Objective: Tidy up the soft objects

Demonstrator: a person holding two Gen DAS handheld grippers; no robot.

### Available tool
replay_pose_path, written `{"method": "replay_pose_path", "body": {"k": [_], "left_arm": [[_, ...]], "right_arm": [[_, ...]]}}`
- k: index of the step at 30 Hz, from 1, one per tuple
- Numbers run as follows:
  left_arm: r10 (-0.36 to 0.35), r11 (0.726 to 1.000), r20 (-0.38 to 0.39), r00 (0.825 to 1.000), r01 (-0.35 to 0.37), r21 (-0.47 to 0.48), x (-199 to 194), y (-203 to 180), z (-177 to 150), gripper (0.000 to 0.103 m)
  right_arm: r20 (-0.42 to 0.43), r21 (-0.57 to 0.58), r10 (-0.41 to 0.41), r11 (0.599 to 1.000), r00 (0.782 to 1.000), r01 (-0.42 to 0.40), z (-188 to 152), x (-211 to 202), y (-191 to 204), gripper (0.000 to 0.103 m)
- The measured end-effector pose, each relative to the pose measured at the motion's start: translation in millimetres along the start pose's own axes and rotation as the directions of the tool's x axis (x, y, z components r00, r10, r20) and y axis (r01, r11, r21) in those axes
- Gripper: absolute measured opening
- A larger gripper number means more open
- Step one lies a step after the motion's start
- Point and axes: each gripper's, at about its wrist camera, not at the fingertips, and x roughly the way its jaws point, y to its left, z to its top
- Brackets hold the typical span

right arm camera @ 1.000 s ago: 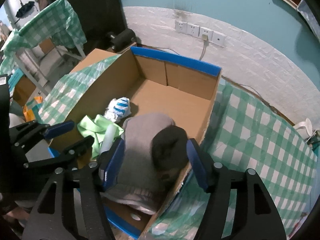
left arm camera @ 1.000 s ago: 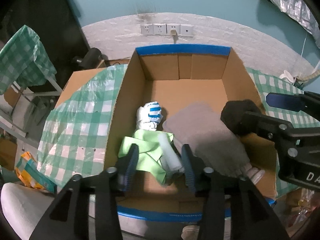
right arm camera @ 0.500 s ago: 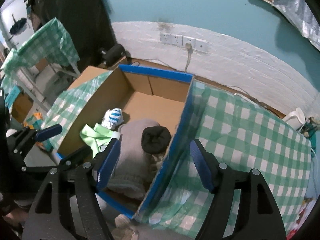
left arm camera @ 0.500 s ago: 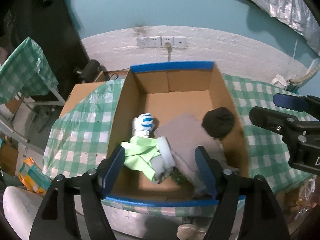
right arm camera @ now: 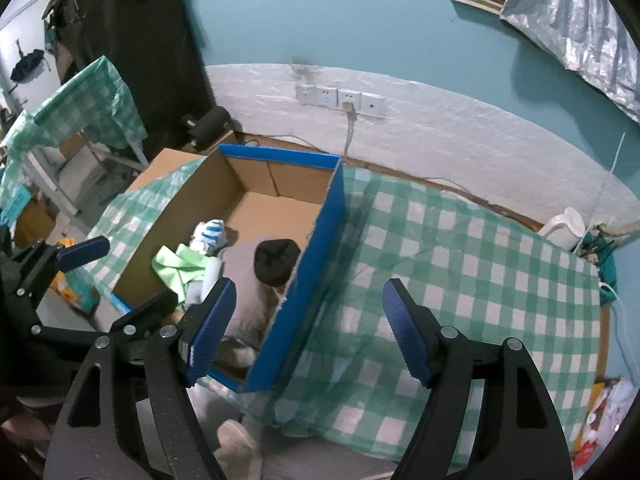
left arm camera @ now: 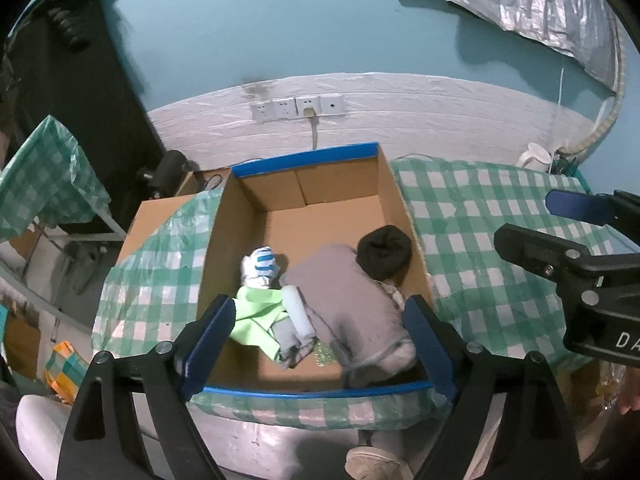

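Cardboard box [left arm camera: 256, 216] sits on desk [left arm camera: 480, 240] with green checked cloth. Inside box: grey garment [left arm camera: 344, 292], black rolled sock [left arm camera: 385, 247] on its far end, striped sock [left arm camera: 260, 266], green cloth [left arm camera: 258, 320].

Left gripper [left arm camera: 320, 340] above box, fingers [left arm camera: 208, 340] opening wide, nothing between.

Right gripper [right arm camera: 308, 328] over box's right wall, fingers [right arm camera: 406, 336] opening, empty.

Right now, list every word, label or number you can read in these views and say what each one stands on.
"DA": white letters on the black body of the right gripper, cut off by the left wrist view's edge.
Cardboard box, wall sockets: no readable text.
Orange packaging on the floor: too blurred to read.
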Motion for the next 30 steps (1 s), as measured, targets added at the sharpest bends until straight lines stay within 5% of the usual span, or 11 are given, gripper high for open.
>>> {"method": "replay_pose_path", "body": {"k": [30], "left_arm": [[0.026, 0.998, 0.016, 1.000, -0.027, 0.062, -11, -35, 3, 0.088]], "right_arm": [[0.027, 0.038, -0.012, 0.999, 1.000, 0.011, -15, -14, -30, 0.075]]}}
